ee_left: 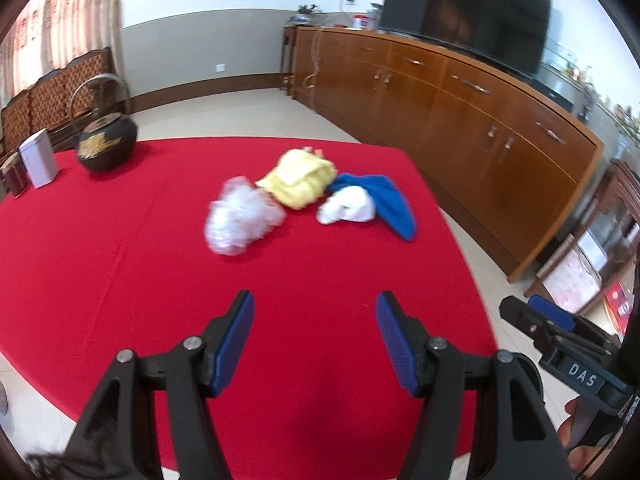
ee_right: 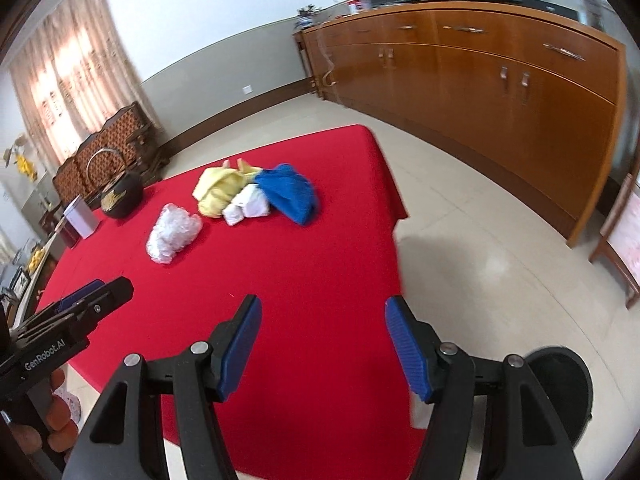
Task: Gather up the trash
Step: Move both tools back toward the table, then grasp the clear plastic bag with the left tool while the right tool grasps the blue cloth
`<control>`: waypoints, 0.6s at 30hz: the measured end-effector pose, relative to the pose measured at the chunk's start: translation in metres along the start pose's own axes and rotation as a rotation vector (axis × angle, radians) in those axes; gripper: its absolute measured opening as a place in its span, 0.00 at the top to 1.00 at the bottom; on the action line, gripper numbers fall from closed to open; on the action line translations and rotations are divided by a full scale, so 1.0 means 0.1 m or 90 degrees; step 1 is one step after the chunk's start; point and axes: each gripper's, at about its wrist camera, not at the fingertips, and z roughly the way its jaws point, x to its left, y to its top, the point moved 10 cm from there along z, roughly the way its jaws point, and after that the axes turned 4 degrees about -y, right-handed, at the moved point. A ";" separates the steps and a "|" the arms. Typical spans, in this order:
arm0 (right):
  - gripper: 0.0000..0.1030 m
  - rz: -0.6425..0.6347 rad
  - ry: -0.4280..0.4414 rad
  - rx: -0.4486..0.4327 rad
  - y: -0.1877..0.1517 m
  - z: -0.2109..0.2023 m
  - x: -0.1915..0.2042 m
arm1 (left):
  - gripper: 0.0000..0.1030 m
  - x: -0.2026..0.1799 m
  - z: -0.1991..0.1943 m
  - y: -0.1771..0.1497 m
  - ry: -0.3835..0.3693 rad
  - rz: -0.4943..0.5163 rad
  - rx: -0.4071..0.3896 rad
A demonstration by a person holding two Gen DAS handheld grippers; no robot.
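Beyond the parted fingers (ee_left: 234,344) lies crumpled plastic (ee_left: 240,218) (untouched).

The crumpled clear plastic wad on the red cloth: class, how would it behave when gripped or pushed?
The clear plastic wad looks thin and crinkled, so it would probably squash rather than resist. It seems airy, so likely very light, and it may skid across the red cloth if nudged.

A red tablecloth (ee_left: 120,260) carries a yellow cloth (ee_left: 300,180), a blue cloth (ee_left: 394,204) and white crumpled plastic (ee_left: 240,220).
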 end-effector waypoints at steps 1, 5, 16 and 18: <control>0.36 -0.005 0.003 0.002 0.03 0.06 0.05 | 0.37 0.08 0.04 0.02 0.005 -0.006 0.001; 0.36 -0.021 0.014 0.005 0.17 0.28 0.24 | 0.37 0.33 0.24 0.11 0.018 -0.025 0.006; 0.34 -0.034 0.019 0.004 0.64 0.99 0.49 | 0.37 0.64 0.83 0.37 0.027 -0.047 0.025; 0.32 -0.032 0.020 0.002 0.72 1.08 0.50 | 0.37 0.67 0.93 0.41 0.028 -0.048 0.027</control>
